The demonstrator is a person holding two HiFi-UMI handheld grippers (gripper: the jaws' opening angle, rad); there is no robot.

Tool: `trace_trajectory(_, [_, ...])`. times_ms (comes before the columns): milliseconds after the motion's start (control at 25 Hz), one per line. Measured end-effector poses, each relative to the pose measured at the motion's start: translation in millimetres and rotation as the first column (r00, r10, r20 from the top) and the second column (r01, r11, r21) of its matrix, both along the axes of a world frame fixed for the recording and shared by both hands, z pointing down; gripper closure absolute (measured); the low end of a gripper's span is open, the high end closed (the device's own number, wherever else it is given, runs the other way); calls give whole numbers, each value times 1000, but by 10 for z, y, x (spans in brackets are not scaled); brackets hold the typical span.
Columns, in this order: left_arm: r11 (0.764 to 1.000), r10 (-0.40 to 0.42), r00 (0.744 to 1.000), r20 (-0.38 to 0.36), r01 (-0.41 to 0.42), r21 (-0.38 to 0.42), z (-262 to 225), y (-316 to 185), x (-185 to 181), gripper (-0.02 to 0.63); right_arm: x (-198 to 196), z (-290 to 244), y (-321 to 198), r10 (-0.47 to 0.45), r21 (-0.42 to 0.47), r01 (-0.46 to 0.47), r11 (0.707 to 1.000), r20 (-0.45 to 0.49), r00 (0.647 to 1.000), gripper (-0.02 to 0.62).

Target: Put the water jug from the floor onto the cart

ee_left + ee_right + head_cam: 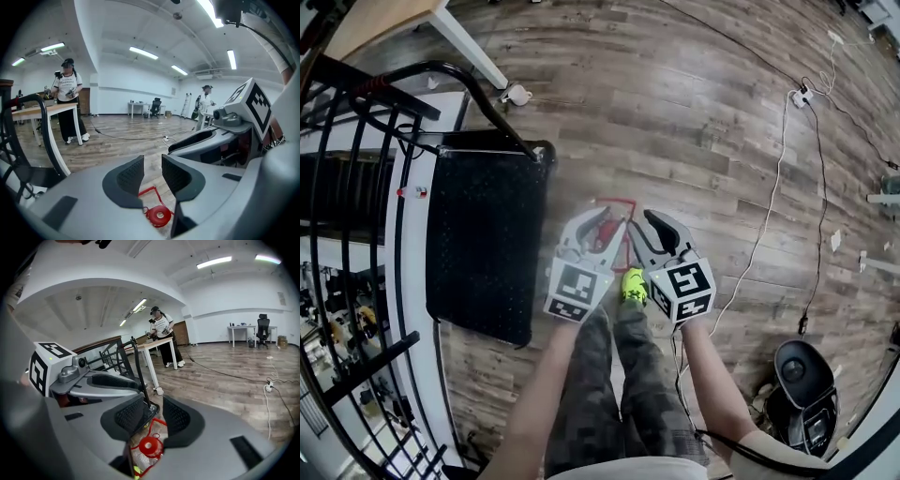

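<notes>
Your left gripper [153, 171] and right gripper [153, 414] hang side by side, low over the wood floor [722, 141]. Each has its jaws apart, with nothing pressed between the pads. The water jug [151, 446], with its red cap and handle showing, stands on the floor just beneath both. The black cart [483, 244] lies at the jug's nine o'clock.

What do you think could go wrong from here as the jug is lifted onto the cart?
The left gripper and right gripper crowd over the red handle of the water jug; they could collide or catch it off-centre, so the jug swings. It stands ahead of the shoe, so a slip might land there. The nearby cart could snag it.
</notes>
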State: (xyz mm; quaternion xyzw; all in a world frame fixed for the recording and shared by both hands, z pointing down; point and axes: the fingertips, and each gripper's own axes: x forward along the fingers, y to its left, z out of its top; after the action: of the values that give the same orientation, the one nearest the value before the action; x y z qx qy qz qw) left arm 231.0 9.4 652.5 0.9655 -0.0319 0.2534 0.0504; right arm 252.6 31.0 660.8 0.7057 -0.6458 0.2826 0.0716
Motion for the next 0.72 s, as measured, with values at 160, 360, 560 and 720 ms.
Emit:
trace_trajectory(160, [1000,-22,999,27,23,-8,379,-92,25,511,31,372,-77,16,-22,-16,1000,5,1000,480])
trace_trajectory(360, [1000,-31,994,107,31,-1,865,-193,-9,497,54,824,-156,44,-61,-43,997,15,999,448])
trace_trajectory(560, [998,-66,990,124,68,-7,1176,-297,-45,468,56,1107,-231,41,-84,-42,996,-9,999,431])
trace_trajectory(720, [997,-70,987,142,73,-14,1390,-332,-46,449,76,1304,-242,40,-105,-42,994,-17,999,419])
